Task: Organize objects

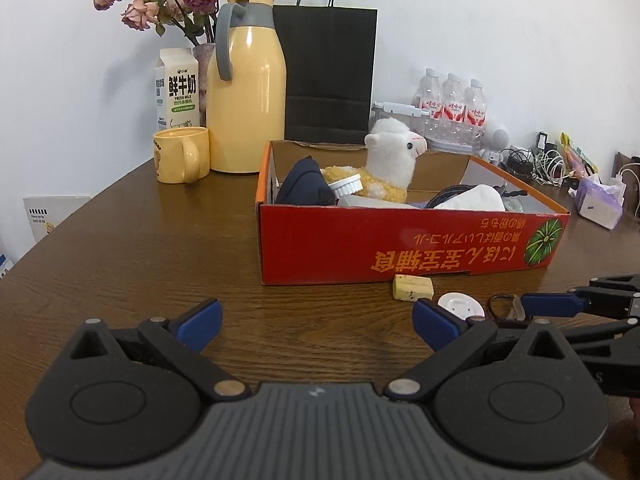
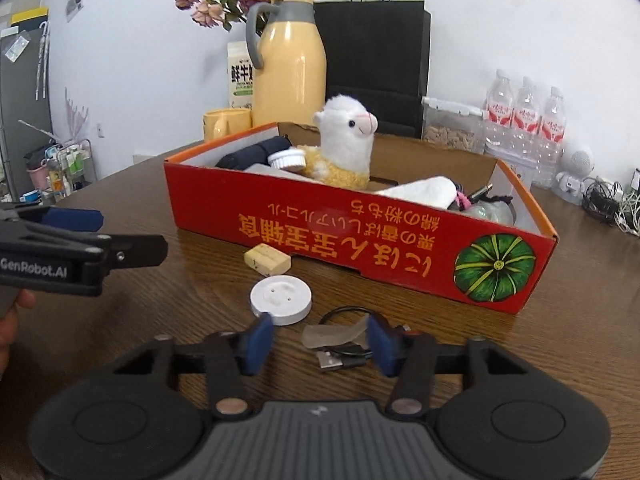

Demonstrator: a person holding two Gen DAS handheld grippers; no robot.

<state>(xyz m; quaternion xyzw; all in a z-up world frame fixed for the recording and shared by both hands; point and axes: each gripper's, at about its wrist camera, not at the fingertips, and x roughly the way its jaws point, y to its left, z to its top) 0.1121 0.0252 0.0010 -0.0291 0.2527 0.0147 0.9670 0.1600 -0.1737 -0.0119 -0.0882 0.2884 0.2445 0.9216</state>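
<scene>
A red cardboard box (image 2: 360, 240) stands on the brown wooden table, holding an alpaca plush (image 2: 344, 148), dark cloth, a white jar and other small items. In front of it lie a pale yellow block (image 2: 267, 262), a white round disc (image 2: 281, 298) and a coiled black USB cable (image 2: 340, 356) with a translucent strap. My right gripper (image 2: 319, 322) is low over the cable, jaws partly apart around it. The right pad touches the strap; the left pad stands clear. My left gripper (image 1: 316, 312) is wide open over bare table, left of the disc (image 1: 460, 306).
Behind the box (image 1: 400, 240) stand a yellow thermos (image 1: 246, 96), a yellow mug (image 1: 182, 154), a milk carton (image 1: 178, 88), a vase of dried roses and a black paper bag (image 1: 330, 72). Water bottles (image 1: 452, 108), tangled cables and a tissue pack (image 1: 600, 200) crowd the right.
</scene>
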